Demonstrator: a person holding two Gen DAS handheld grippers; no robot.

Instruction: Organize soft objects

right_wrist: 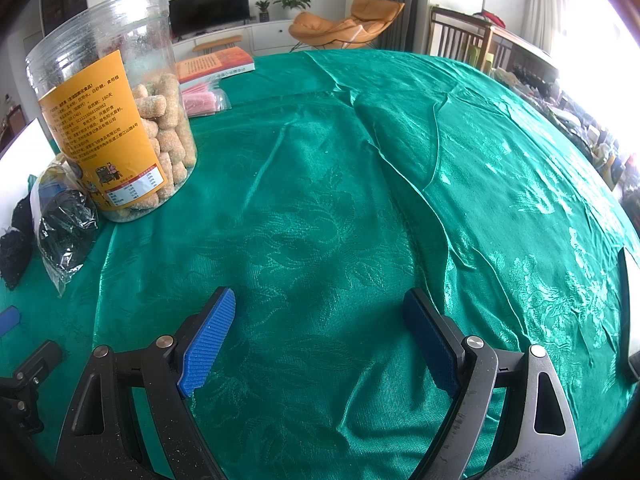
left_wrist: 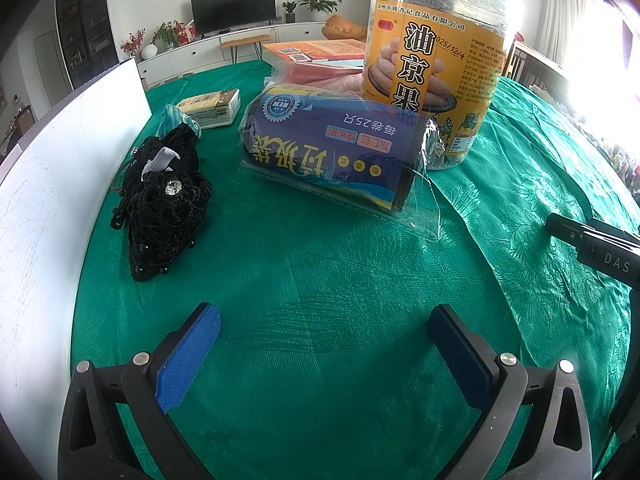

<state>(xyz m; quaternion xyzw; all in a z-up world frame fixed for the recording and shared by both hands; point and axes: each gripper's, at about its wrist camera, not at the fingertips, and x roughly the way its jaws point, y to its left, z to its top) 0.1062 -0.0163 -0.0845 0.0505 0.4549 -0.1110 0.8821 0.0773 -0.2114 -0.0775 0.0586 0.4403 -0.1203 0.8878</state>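
In the left wrist view a black lacy fabric bundle [left_wrist: 162,200] with a white tag lies on the green tablecloth [left_wrist: 320,272] at the left. A blue plastic-wrapped roll of bags [left_wrist: 332,152] lies in the middle, ahead of my left gripper [left_wrist: 324,324], which is open and empty above bare cloth. A tissue pack [left_wrist: 212,107] sits further back. My right gripper [right_wrist: 320,316] is open and empty over wrinkled cloth [right_wrist: 360,200]. The roll of bags [right_wrist: 64,220] and the black bundle [right_wrist: 14,244] show at the right wrist view's left edge.
A tall clear snack jar [left_wrist: 432,52] with an orange label stands behind the roll; it also appears as the jar [right_wrist: 116,128] at the left. A white board [left_wrist: 52,184] stands along the left. Books [left_wrist: 316,54] and a pink packet [right_wrist: 204,100] lie at the back.
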